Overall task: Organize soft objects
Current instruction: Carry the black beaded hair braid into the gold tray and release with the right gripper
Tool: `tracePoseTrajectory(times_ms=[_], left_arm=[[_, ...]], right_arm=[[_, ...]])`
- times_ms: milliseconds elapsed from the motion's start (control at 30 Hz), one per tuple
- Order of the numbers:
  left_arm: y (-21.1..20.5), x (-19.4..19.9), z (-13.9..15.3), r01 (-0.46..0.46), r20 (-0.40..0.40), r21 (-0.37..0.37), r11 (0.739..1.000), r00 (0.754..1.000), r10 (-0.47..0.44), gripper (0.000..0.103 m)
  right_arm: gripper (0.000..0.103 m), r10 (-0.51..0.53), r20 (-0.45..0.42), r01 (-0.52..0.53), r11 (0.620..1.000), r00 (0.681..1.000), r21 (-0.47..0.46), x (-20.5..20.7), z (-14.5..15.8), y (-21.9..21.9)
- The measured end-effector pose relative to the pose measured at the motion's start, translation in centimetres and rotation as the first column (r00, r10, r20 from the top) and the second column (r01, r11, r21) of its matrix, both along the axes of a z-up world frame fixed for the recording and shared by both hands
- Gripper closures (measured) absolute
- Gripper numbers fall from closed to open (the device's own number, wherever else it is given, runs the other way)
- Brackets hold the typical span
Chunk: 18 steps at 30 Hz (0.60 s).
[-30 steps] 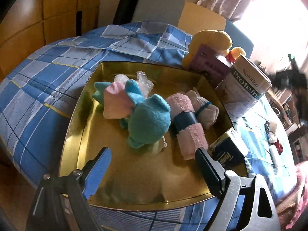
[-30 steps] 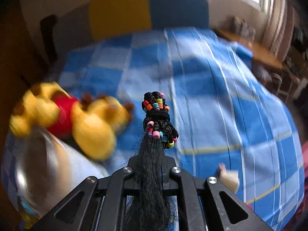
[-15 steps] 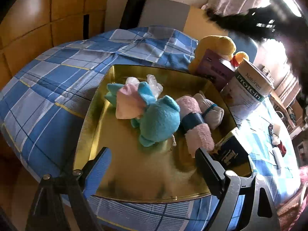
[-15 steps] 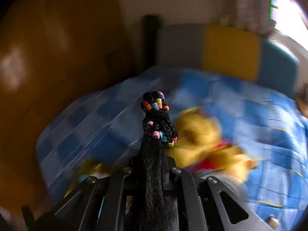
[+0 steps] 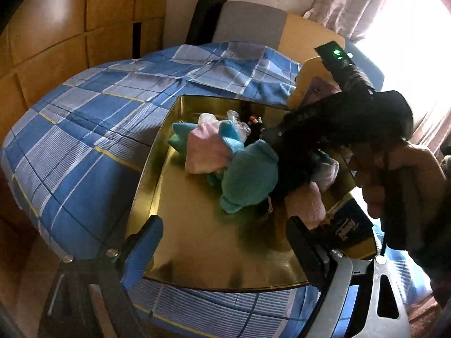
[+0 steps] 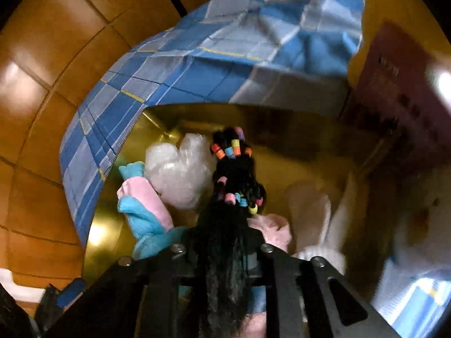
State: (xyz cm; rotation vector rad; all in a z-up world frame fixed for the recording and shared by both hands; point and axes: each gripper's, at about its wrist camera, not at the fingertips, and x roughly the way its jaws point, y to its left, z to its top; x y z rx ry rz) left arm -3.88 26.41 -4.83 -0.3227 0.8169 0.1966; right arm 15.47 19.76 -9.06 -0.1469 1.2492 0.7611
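Note:
A gold tray (image 5: 157, 191) sits on the blue checked cloth (image 5: 84, 129). In it lie a teal and pink plush toy (image 5: 248, 177), a pink rolled towel (image 5: 307, 205) and a clear plastic bag (image 6: 177, 174). My right gripper (image 6: 222, 239) points down into the tray's far side with a black hair braid (image 6: 234, 174) strung with coloured beads between its jaws, which are opening. The braid hangs just above the bag and the pink towel (image 6: 270, 225). My left gripper (image 5: 222, 225) stands open over the tray's near edge, with nothing between its fingers.
A dark blue box (image 5: 349, 225) leans on the tray's right rim. A purple box (image 6: 400, 95) stands past the far right corner. A person's hand (image 5: 394, 174) holds the right gripper. Wooden wall panels (image 5: 70, 28) rise behind the bed.
The right gripper swung from over the bed's right side, past the yellow plush, down into the tray with the braid. Its fingers stand slightly wider apart. The left gripper stayed put.

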Motion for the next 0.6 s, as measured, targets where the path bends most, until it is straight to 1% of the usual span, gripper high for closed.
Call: tracePoseTrajectory(times_ms=[33,67,133,233,367,500,600], left_arm=[[0.0,0.0,0.0,-0.001,0.000,0.004,1.000,1.000,0.001,0.014],[-0.1,0.0,0.1,-0.001,0.000,0.005,1.000,1.000,0.001,0.014],[-0.2,0.0,0.1,-0.003,0.002,0.003,1.000,1.000,0.003,0.014],[-0.3,-0.1,0.3,-0.004,0.003,0.003,1.000,1.000,0.004,0.014],[-0.8,-0.3,1.0,0.005,0.018,0.021,1.000,1.000,-0.005,0.014],[-1.5,-0.4,1.6,0.023,0.029,0.043,0.999,0.999,-0.025,0.014],[-2.3,-0.5,2.0,0.044,0.035,0.052,0.998,0.998,-0.045,0.014]], right_arm=[[0.071,-0.006,-0.003,0.006,1.000,1.000,0.023,-0.1,0.2,-0.3],[0.068,-0.009,-0.003,0.009,0.999,1.000,0.033,-0.2,0.4,-0.6],[0.065,-0.012,0.006,0.011,0.998,1.000,0.055,-0.5,1.3,-1.3],[0.064,-0.019,0.053,0.014,0.996,0.998,0.086,-1.1,3.3,-2.7],[0.064,-0.005,0.161,-0.010,0.996,0.987,0.092,-3.2,5.7,-4.7],[0.064,0.028,0.244,-0.049,0.995,0.969,0.082,-5.5,7.0,-7.2],[0.064,0.032,0.286,-0.058,0.995,0.958,0.083,-7.0,7.4,-9.6]])
